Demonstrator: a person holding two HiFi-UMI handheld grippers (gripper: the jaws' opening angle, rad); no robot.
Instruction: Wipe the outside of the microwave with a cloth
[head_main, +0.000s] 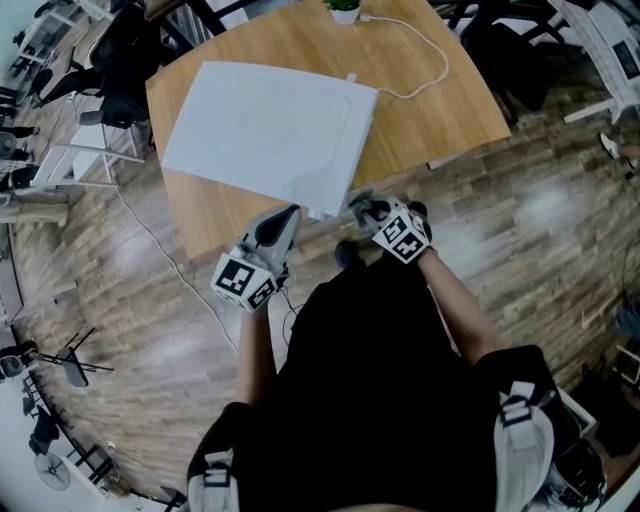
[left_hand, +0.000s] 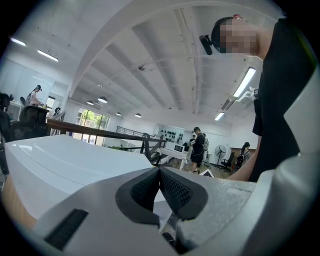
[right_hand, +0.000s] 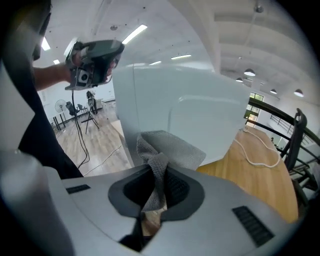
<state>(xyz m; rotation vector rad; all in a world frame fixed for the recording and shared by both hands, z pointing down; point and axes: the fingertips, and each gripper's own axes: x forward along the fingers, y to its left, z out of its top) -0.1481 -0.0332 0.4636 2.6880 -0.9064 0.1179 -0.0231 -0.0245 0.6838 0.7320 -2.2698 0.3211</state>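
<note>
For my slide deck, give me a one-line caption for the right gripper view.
Right gripper pinching a grey woven cloth in front of the white box-shaped microwave on a wooden table.

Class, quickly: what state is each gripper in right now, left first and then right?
Left gripper: closed, nothing between its jaws.
Right gripper: closed on the grey cloth, in front of the white microwave.

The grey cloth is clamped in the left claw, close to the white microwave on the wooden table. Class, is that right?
Wrong on one point: the grey cloth is clamped in the right claw, as the right gripper view shows; the left claw is shut on nothing. It is indeed close to the white microwave on the wooden table.
</note>
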